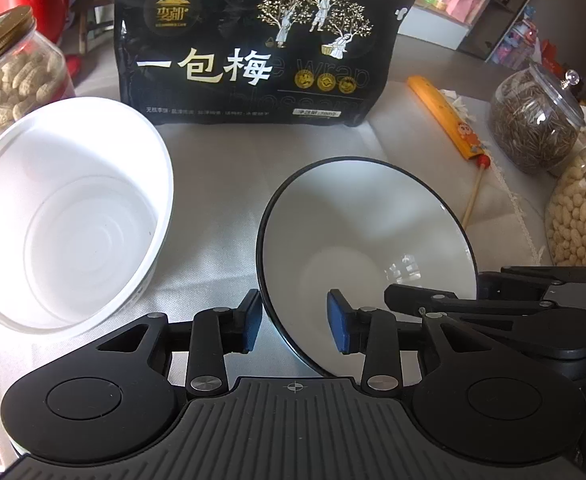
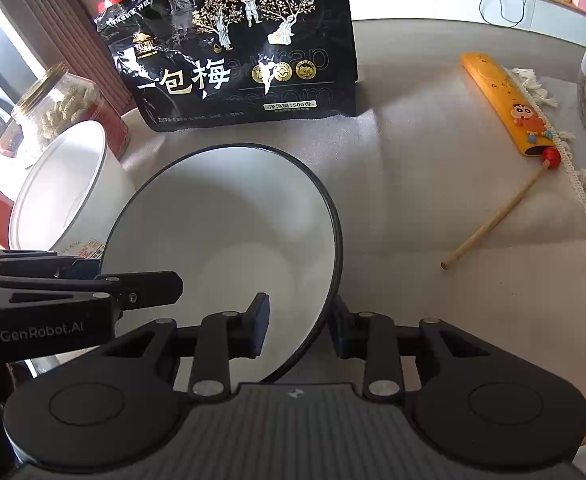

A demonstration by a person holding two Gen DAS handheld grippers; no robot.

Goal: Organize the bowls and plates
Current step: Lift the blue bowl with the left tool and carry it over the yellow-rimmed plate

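Observation:
A white bowl with a black rim (image 1: 367,232) sits on the grey tablecloth, also in the right wrist view (image 2: 229,220). My left gripper (image 1: 295,322) straddles its near-left rim, one blue pad (image 1: 253,320) outside and one inside, with gaps to the rim. My right gripper (image 2: 299,328) straddles its near-right rim, jaws apart. A larger plain white bowl (image 1: 69,208) stands to the left, also in the right wrist view (image 2: 61,192).
A black snack bag (image 1: 249,40) stands behind the bowls. Jars of peanuts (image 1: 9,76), seeds (image 1: 533,120) and nuts (image 1: 585,208) flank the table. A yellow case with a wooden stick (image 2: 509,108) lies to the right, near the cloth's lace edge.

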